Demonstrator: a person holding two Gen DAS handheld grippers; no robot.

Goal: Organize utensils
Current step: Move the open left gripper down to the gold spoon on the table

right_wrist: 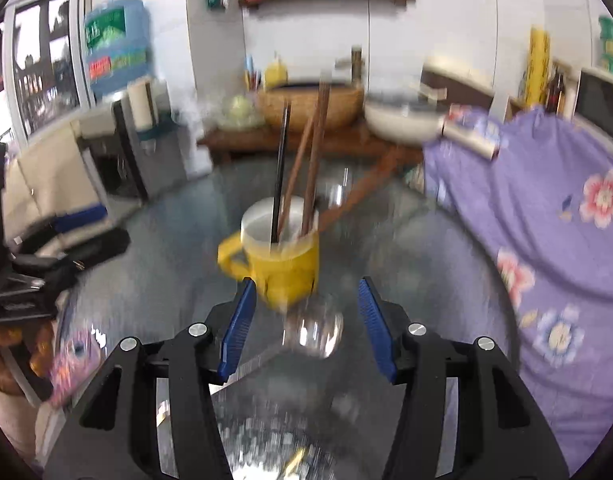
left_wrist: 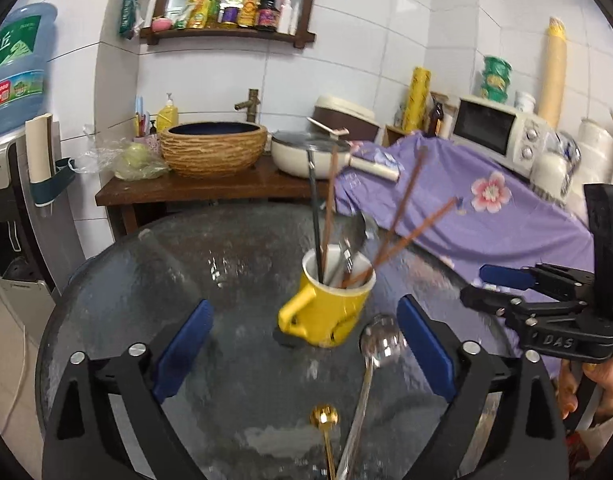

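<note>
both grippers released – left gripper [left_wrist: 304, 354] wide, right gripper [right_wrist: 302, 322] half open, holding nothing. yellow ceramic mug [left_wrist: 326, 310] of chopsticks stands mid-table; long steel ladle [left_wrist: 370, 376] and small gold spoon [left_wrist: 325, 426] lie nearer on the dark glass table [left_wrist: 146, 300].

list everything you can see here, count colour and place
mug: 1, yellow, middle of glass table
chopsticks: several, brown, in mug
silver ladle: 1, on table, before mug
gold spoon: 1, beside ladle
basin: 1, woven tan, wooden counter
pan: 1, cream, beside basin
microwave: 1, white, on purple cloth
water bottle: 1, blue, far left
left tongs: black, blue pads, open
right tongs: same, open, over ladle
</note>
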